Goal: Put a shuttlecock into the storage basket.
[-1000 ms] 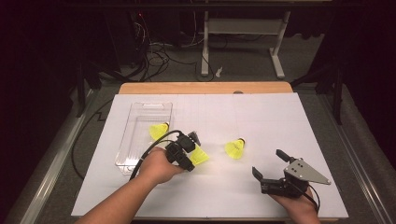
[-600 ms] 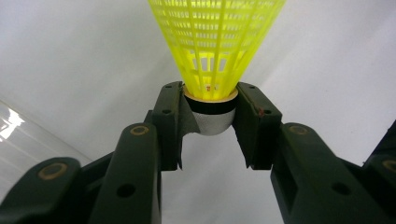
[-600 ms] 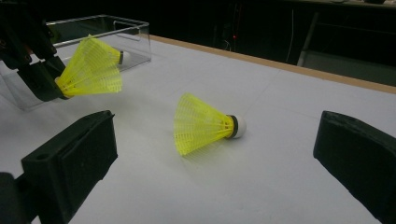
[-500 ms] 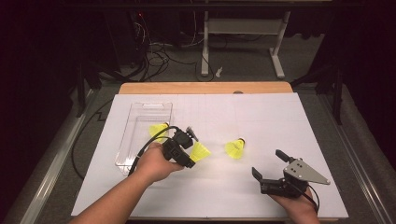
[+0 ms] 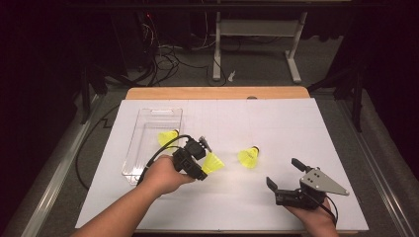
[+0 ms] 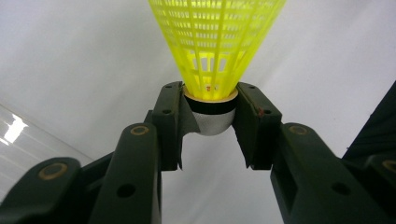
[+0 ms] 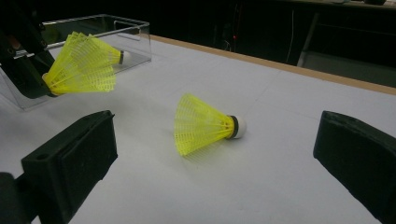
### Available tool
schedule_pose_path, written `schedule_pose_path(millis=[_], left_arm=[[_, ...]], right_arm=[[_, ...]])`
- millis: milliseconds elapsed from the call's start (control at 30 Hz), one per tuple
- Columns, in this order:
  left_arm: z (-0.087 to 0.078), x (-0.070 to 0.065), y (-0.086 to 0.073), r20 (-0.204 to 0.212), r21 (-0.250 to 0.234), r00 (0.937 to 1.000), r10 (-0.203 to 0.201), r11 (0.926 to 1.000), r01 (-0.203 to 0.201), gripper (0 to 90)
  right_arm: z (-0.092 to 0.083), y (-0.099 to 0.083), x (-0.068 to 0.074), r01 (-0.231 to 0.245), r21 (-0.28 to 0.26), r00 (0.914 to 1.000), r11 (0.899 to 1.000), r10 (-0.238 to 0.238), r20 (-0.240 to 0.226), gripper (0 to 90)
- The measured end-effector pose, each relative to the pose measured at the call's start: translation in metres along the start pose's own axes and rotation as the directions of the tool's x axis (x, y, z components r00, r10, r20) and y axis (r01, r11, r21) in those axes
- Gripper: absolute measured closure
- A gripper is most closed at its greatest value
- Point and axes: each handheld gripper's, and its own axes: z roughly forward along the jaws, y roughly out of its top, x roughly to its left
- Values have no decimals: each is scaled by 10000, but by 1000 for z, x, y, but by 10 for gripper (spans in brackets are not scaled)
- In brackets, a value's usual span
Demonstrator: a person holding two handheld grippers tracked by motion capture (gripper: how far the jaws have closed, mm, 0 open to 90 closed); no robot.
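The left gripper clamped a yellow shuttlecock by its cork; steady carriage toward the clear bin seemed wise.

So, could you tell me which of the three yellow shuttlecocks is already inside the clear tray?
The shuttlecock beyond the left gripper; another is clamped in that gripper, the third lies on the white table.

One shuttlecock lies in the clear box at the table's left, another right of it.
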Motion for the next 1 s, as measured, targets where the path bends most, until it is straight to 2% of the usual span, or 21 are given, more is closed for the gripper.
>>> schedule_pose_path(millis=[133, 433, 667, 800, 1000], left_arm=[[-1, 1, 0, 60, 95, 10000, -7, 10000, 6, 643], [-4, -1, -1, 195, -51, 9998, 72, 10000, -71, 643], [-12, -2, 0, 82, -108, 9999, 85, 9999, -84, 645], [-18, -1, 0, -40, -270, 10000, -5, 9996, 4, 645], [-26, 2, -1, 46, -343, 9999, -147, 9993, 148, 645]], right_arm=[[0, 0, 0, 2, 0, 10000, 10000, -2, 5, 0], [0, 0, 0, 26, 2, 10000, 10000, -26, -2, 0], [0, 0, 0, 19, 1, 10000, 10000, -19, -6, 0], [0, 0, 1, 26, -3, 10000, 10000, -26, -13, 0], [0, 0, 1, 42, 7, 10000, 10000, -42, -23, 0]])
